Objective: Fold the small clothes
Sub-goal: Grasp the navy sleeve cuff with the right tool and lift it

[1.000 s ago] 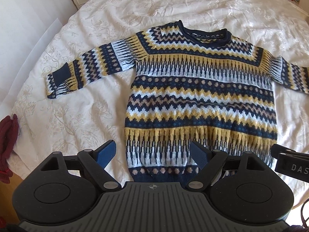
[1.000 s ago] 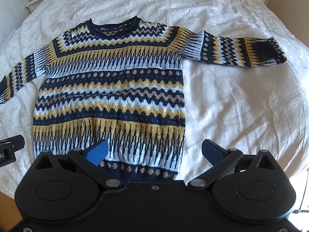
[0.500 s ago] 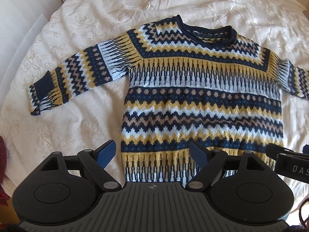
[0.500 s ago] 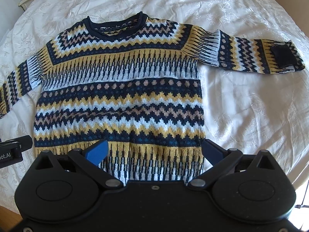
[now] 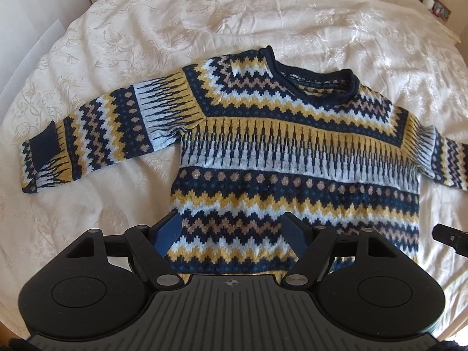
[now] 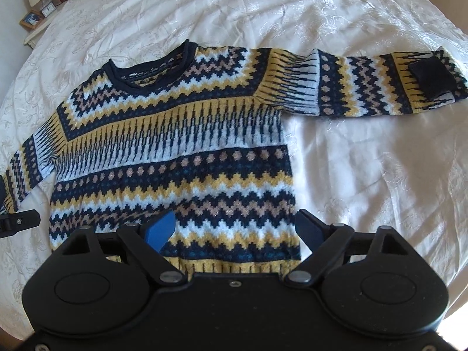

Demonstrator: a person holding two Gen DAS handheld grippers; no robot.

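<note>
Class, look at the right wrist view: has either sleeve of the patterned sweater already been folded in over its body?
No. The sweater lies flat on the bedspread with its sleeve stretched straight out sideways, away from the body.

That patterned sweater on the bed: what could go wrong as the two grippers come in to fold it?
The sweater is thick knit, so the closing left gripper or right gripper might pinch only its top layer. Each straddles a side edge, so a jaw might also snag the bedspread. The spread sleeves could drag and bunch.
</note>
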